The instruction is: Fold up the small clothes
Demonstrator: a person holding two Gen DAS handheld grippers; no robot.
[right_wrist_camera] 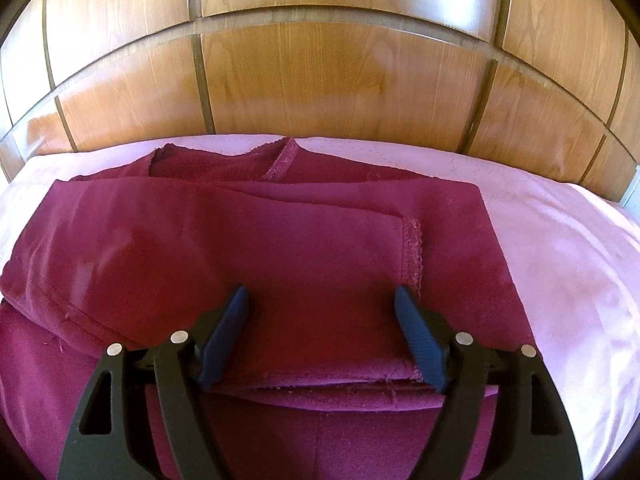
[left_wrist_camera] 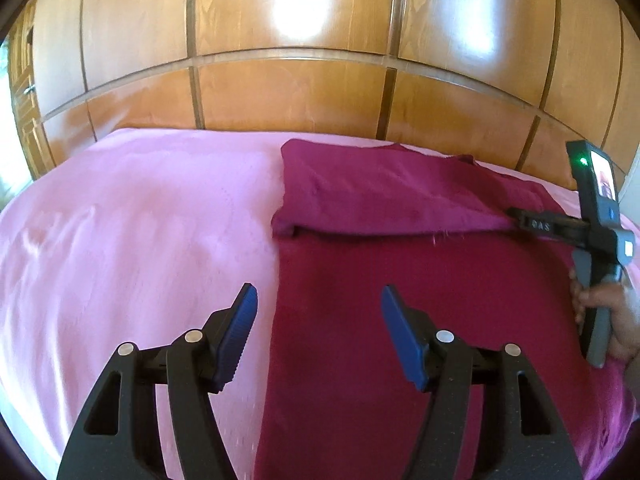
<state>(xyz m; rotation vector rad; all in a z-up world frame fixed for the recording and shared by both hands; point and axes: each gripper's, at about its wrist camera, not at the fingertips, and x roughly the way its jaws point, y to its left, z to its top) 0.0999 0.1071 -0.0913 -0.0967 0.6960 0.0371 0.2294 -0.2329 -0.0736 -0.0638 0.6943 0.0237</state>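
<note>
A pink sheet (left_wrist_camera: pixel 132 208) covers the bed, bare on the left, with a glossy wood panel wall (left_wrist_camera: pixel 288 92) rising behind it. The left gripper (left_wrist_camera: pixel 319 308) hangs over the sheet's edge where it meets the garment (left_wrist_camera: pixel 400 300), jaws spread wide with nothing between them; one blue pad (left_wrist_camera: pixel 240 332) sits above pink, the other above maroon cloth. The garment, a dark maroon piece, lies flat on the right half of the bed, its far part folded over toward the near side into a thick band (left_wrist_camera: pixel 380 192). Further right, the right gripper (left_wrist_camera: pixel 520 220) reaches in at the end of that folded band, gripped by a person's hand (left_wrist_camera: pixel 608 312) at the frame's edge. From its own camera, the right gripper (right_wrist_camera: pixel 322 300) stands released, pads apart and resting low over the folded layers, straddling them without pinching; a scalloped hem (right_wrist_camera: pixel 414 256) runs just beside its right pad. Pink sheet (right_wrist_camera: pixel 560 248) shows again to the right of the garment (right_wrist_camera: pixel 200 240).
</note>
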